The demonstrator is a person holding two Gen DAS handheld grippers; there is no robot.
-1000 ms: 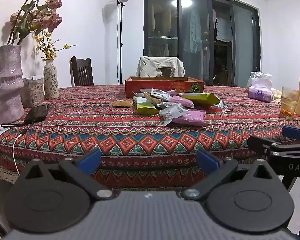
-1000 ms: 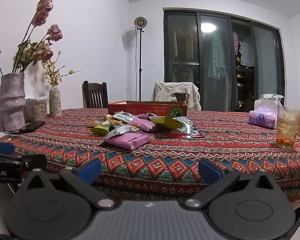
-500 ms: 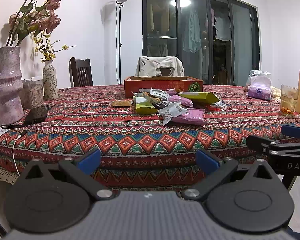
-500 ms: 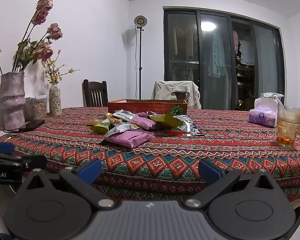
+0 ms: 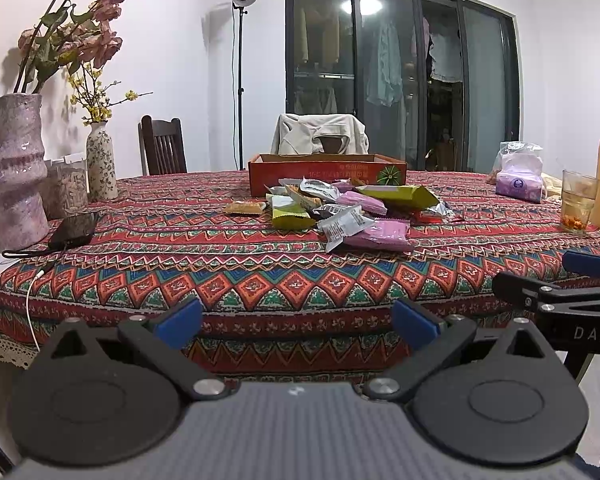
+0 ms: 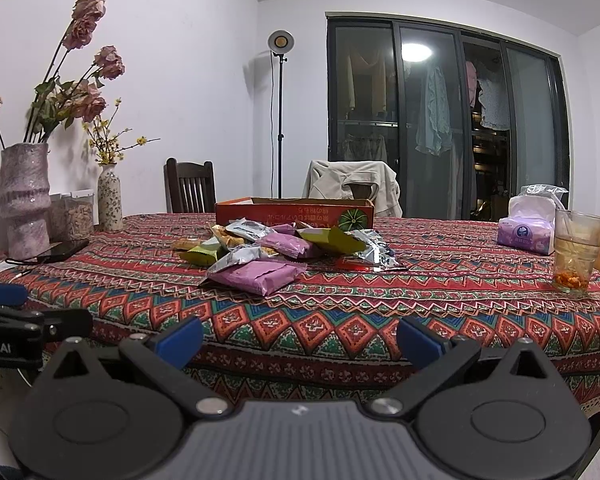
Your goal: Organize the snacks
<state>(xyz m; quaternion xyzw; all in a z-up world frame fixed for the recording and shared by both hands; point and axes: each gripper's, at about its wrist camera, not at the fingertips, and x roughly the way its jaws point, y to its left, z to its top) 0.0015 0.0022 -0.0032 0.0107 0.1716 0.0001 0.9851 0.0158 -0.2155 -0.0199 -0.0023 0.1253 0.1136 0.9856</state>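
The left gripper [image 5: 296,322] and right gripper [image 6: 300,340] both hover short of the counter's near edge, jaws spread wide and empty. Beyond them, on the patterned tablecloth [image 5: 260,276], the snack packets [image 5: 340,212] lie heaped mid-counter, a purple packet [image 6: 256,276] nearest. Just behind the heap stands the red cardboard box [image 5: 324,172]. Far left stands a pink vase [image 5: 12,168]; far right, a glass [image 6: 576,252].
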